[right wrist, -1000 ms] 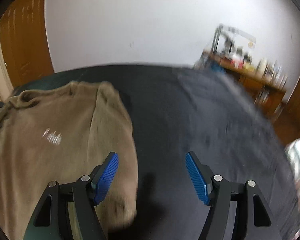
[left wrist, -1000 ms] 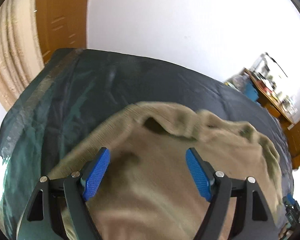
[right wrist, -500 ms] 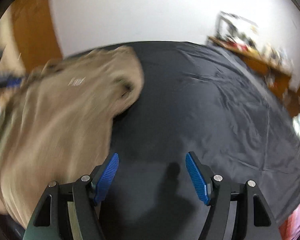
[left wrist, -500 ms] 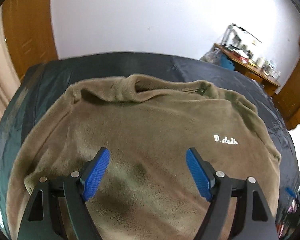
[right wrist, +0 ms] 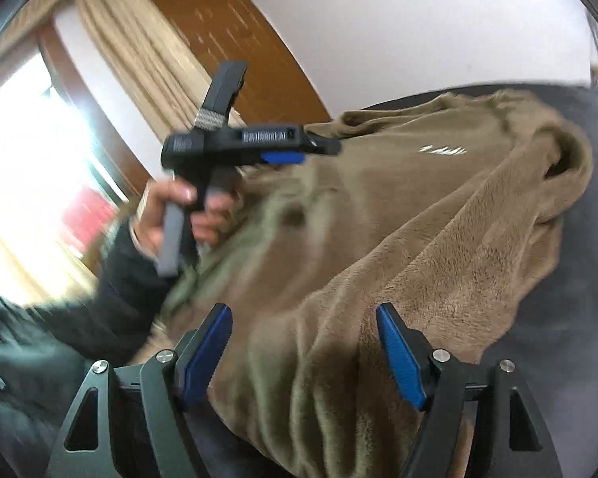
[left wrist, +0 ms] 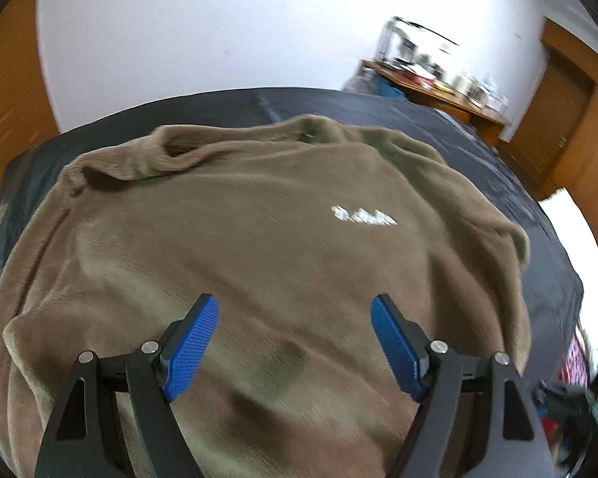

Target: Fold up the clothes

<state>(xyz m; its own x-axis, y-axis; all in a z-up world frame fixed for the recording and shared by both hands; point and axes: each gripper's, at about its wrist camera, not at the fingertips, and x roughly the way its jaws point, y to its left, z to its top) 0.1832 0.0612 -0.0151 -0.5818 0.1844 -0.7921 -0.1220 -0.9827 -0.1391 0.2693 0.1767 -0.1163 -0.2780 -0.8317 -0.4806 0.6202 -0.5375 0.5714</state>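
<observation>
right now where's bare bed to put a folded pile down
Bare dark bed cover runs along the right of the brown fleece top, toward the wooden desk, with a narrower strip behind the collar. The middle is all fleece, under both open grippers.

The right tool (right wrist: 303,346) is now swinging left, away from the bare dark bed cover (right wrist: 578,342), so its camera faces the brown fleece top (right wrist: 398,219), the left tool (right wrist: 299,151) and the hand (right wrist: 171,219) gripping it. The left tool's (left wrist: 295,342) view is panning right, bringing the top's (left wrist: 259,239) white lettering (left wrist: 362,216) nearer the centre.
</observation>
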